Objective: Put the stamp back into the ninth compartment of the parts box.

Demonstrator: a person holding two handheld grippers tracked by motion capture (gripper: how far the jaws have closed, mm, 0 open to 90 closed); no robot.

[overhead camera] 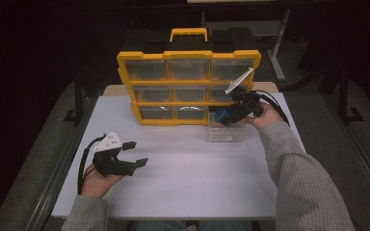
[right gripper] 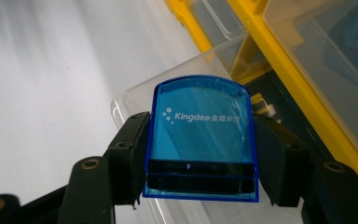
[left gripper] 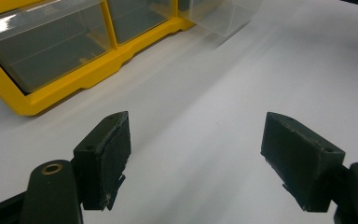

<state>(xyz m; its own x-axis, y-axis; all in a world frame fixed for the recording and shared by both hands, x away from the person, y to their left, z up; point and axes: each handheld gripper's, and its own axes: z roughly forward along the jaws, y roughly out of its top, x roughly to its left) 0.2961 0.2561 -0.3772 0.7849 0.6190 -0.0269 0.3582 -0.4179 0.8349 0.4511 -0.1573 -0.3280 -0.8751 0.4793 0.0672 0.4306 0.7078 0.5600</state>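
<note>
Nearest me, my left gripper (overhead camera: 136,153) rests on the white table (overhead camera: 188,183), jaws spread, well short of the yellow drawer cabinet (overhead camera: 189,86). Farther off, my right gripper (right gripper: 200,154) pinches a blue box (right gripper: 200,144) above the clear drawer (overhead camera: 226,132) standing just before that cabinet.

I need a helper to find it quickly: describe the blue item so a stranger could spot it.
Start at the yellow drawer organizer standing at the table's far edge. By its lower right corner a clear drawer sits pulled out; above it, the right gripper clamps the blue box. It alone is translucent blue, with white "Kingdee" lettering.
</note>
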